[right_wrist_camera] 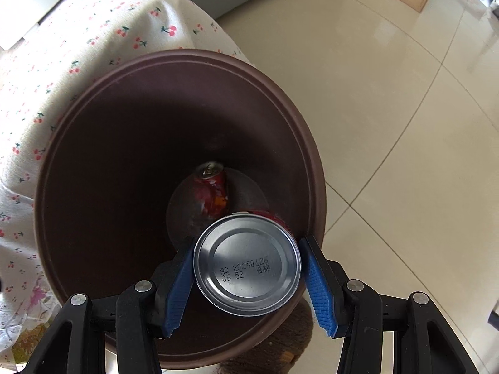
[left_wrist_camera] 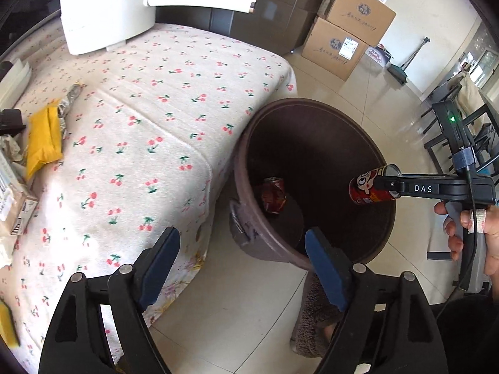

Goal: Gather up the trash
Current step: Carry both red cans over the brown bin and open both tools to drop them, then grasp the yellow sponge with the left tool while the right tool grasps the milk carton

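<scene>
In the left wrist view, items at the table's (left_wrist_camera: 162, 99) 9 o'clock edge are cut off: a yellow packet (left_wrist_camera: 43, 137) with foil (left_wrist_camera: 70, 99) at its 1 o'clock end, and cartons (left_wrist_camera: 12, 199) too cropped to read. A white pot (left_wrist_camera: 106, 12) sits at 11 o'clock. The left gripper (left_wrist_camera: 241, 268) stands wide, released, with nothing between its pads. Beyond it the brown bin (left_wrist_camera: 246, 168) stands on the floor against the cloth's corner; a crushed can (left_wrist_camera: 274, 194) lies at the bottom, dim in shadow. At 3 o'clock the right gripper (left_wrist_camera: 385, 184), held in a hand (left_wrist_camera: 480, 230), is clenched on a red can (left_wrist_camera: 368, 187) above the bin's mouth. 2 boxes (left_wrist_camera: 352, 28) are stacked at 1 o'clock.

In the right wrist view, the right gripper's (right_wrist_camera: 246, 271) blue pads (right_wrist_camera: 179, 277) press the can's (right_wrist_camera: 246, 261) sides; its silver end fills the gap and hides its body and part of the bin's (right_wrist_camera: 93, 143) floor. The crushed can (right_wrist_camera: 213, 187) lies at 12 o'clock of it, blurred.
</scene>
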`<state>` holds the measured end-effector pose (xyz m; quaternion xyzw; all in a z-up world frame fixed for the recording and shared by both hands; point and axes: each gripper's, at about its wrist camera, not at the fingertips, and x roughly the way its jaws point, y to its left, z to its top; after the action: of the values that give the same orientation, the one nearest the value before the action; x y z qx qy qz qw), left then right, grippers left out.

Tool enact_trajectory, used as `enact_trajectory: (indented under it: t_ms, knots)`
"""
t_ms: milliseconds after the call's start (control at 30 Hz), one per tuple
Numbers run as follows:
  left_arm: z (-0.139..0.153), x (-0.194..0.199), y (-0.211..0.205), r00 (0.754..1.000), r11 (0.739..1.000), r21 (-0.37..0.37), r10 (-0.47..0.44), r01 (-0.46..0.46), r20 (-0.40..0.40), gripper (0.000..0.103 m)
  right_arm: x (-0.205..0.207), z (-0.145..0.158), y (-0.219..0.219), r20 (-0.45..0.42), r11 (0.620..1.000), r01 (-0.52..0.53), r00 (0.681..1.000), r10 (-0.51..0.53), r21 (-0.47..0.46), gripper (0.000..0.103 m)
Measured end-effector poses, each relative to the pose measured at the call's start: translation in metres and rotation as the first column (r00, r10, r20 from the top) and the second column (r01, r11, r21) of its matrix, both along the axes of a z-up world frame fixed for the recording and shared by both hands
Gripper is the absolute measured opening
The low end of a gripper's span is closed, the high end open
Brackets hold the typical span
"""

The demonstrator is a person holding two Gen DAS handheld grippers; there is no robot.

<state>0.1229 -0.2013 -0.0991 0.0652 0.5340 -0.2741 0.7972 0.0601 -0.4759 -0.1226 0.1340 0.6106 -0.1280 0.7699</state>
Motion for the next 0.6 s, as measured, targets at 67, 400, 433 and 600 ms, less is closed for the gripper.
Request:
enact_trajectory:
  t_ms: [67, 400, 433, 600]
  knots:
    - [0.003, 0.000, 0.011, 1.000, 1.000, 0.013, 0.019, -0.019, 0.008, 0.089, -0.001, -0.002, -0.001, -0.012, 1.000, 0.009, 1.000, -0.009, -0.012, 0.056]
    - [0.024, 0.000, 0.086, 0.989, 0.989, 0.047, 0.141, -0.143, 0.044, 0.094, 0.006, 0.011, 0.010, 0.021, 1.000, 0.017, 1.000, -0.016, -0.012, 0.068]
    - [0.027, 0.000, 0.095, 0.986, 0.986, 0.047, 0.157, -0.159, 0.048, 0.094, 0.008, 0.014, 0.014, 0.027, 1.000, 0.011, 1.000, -0.010, -0.009, 0.069]
    - [0.039, -0.002, 0.150, 0.967, 0.967, 0.047, 0.247, -0.250, 0.064, 0.094, 0.022, 0.031, 0.048, 0.069, 0.999, -0.037, 0.997, 0.037, -0.003, 0.073]
